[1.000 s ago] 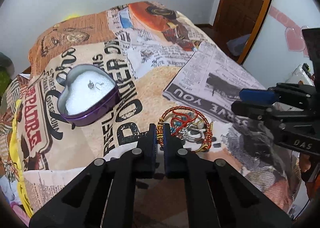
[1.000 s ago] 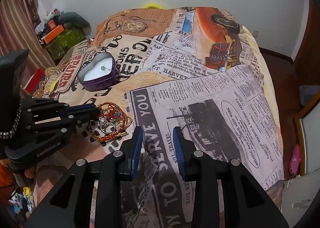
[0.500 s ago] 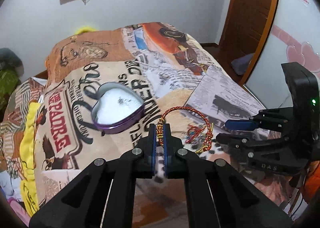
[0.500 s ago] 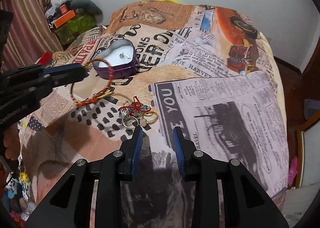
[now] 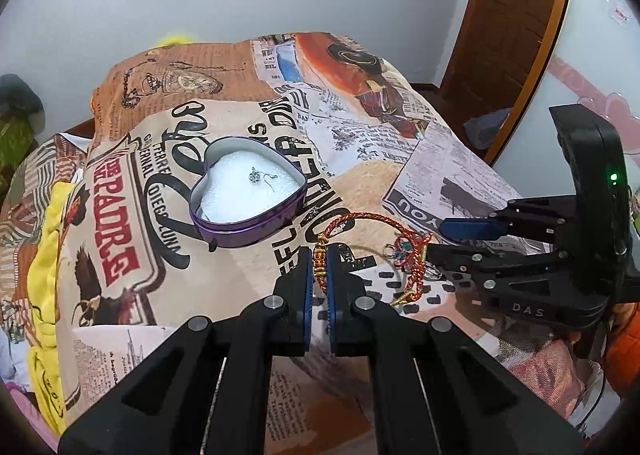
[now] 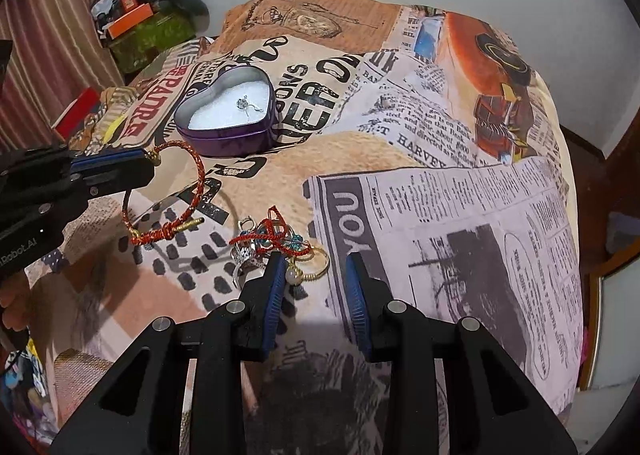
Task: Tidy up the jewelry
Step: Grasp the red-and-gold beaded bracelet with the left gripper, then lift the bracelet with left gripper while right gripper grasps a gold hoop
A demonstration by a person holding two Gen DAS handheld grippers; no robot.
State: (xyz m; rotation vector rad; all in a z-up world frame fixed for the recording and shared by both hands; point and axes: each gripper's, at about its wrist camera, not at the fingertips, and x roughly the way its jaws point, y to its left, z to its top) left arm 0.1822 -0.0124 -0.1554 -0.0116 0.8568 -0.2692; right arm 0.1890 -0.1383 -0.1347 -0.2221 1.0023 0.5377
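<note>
Two handheld grippers work over a bed (image 6: 460, 183) covered in a newspaper-print spread. The left gripper (image 5: 319, 267) is clamped shut on the gold bead section of a red woven bracelet (image 5: 384, 221), and the hoop hangs clear of the bedding, its loop extending away from the fingertips and to the right. In the right wrist view the same bracelet (image 6: 196, 175) dangles from the left gripper (image 6: 140, 159) with its knotted end lowest.

An open, purple heart-shaped tin (image 5: 248, 191) with a white lining sits on the bed ahead of the left gripper and to its left, near but not touching the bracelet. A small silver earring (image 5: 256, 176) already lies inside it. The left gripper is the nearer one to the tin; the coming move looks like a short carry forward and leftward, with the hoop lowered over the rim.

The right gripper (image 6: 316, 275) has its jaws apart and holds nothing. It hovers just over a small heap of remaining jewelry (image 6: 276, 247) on the bed: rings, a red cord piece with blue beads, and a pearl ring beside its left finger. The tin (image 6: 228, 115) lies well beyond that heap, farther up the bed and to the left.
</note>
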